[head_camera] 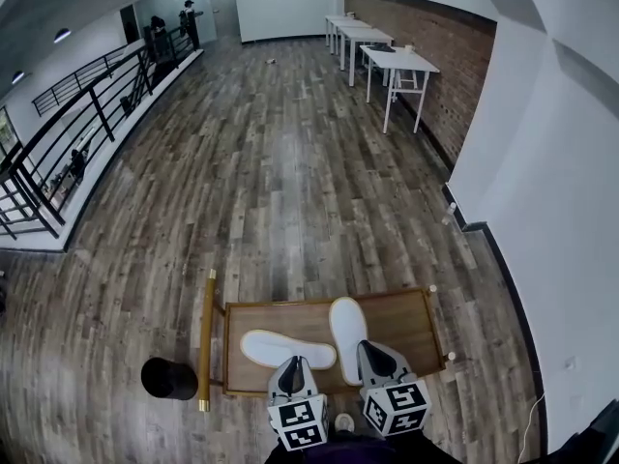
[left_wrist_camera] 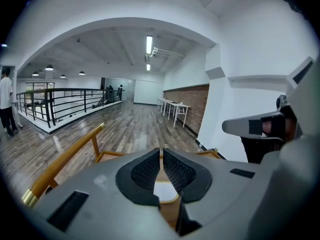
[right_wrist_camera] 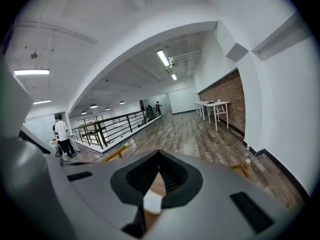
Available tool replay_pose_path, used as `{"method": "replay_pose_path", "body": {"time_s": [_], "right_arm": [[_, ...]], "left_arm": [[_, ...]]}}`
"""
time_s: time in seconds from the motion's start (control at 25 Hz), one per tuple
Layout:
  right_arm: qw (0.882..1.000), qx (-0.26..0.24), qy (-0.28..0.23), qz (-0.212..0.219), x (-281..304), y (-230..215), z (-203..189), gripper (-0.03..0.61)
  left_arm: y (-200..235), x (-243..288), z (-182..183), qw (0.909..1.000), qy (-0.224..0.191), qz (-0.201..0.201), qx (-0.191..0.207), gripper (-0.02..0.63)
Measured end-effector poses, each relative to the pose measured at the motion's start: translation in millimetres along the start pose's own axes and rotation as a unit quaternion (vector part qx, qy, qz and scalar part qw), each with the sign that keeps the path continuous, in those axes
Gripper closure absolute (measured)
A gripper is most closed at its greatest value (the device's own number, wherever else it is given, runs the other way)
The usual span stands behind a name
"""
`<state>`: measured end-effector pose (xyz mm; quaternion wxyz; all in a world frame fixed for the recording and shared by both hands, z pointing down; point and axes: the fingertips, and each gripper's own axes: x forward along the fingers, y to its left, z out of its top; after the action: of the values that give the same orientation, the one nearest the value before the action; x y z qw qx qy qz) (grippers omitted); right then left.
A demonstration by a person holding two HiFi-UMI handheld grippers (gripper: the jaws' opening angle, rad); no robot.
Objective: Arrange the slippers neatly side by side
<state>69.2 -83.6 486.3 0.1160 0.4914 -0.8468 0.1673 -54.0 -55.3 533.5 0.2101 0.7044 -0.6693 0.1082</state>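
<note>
Two white slippers lie on a low wooden table (head_camera: pixel 406 317) with a brass rail. One slipper (head_camera: pixel 287 348) lies crosswise at the left. The other slipper (head_camera: pixel 348 325) points away from me, its heel close to the first one's end, so they form an L. My left gripper (head_camera: pixel 293 377) hovers over the near end of the crosswise slipper, jaws shut and empty. My right gripper (head_camera: pixel 379 359) is beside the heel of the lengthwise slipper, also shut and empty. In the left gripper view the left gripper (left_wrist_camera: pixel 161 152) has its pads touching, with white slipper (left_wrist_camera: pixel 165 190) below. The right gripper (right_wrist_camera: pixel 159 155) is likewise closed above white slipper (right_wrist_camera: pixel 152 202).
A black round object (head_camera: pixel 169 378) stands on the floor left of the table. A white wall (head_camera: pixel 551 211) runs along the right. White desks (head_camera: pixel 397 61) stand far back, a black railing (head_camera: pixel 87 114) borders the left, and a person (left_wrist_camera: pixel 6 104) stands by it.
</note>
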Motion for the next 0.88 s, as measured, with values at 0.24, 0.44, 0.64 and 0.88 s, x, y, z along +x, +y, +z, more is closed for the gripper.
{"method": "replay_pose_path", "body": {"time_s": [0.24, 0.44, 0.64, 0.88], "right_arm": [[1.0, -0.004, 0.006, -0.021, -1.0, -11.2, 0.7, 0.58], [0.999, -0.006, 0.008, -0.032, -2.3, -20.0, 1.5, 0.58], [0.999, -0.009, 0.01, -0.037, -2.9, -24.0, 3.0, 0.58], [0.999, -0.004, 0.012, -0.043, -2.5, -30.9, 1.0, 0.58]], "left_arm": [[22.7, 12.9, -18.0, 0.9974, 0.032, 0.038, -0.053, 0.612], [47.0, 27.1, -29.8, 0.9893, 0.058, 0.077, -0.11, 0.611], [65.5, 44.2, -32.1, 0.979, 0.066, 0.084, -0.174, 0.576], [83.5, 62.5, -47.2, 0.9498, 0.094, 0.102, -0.28, 0.514]]}}
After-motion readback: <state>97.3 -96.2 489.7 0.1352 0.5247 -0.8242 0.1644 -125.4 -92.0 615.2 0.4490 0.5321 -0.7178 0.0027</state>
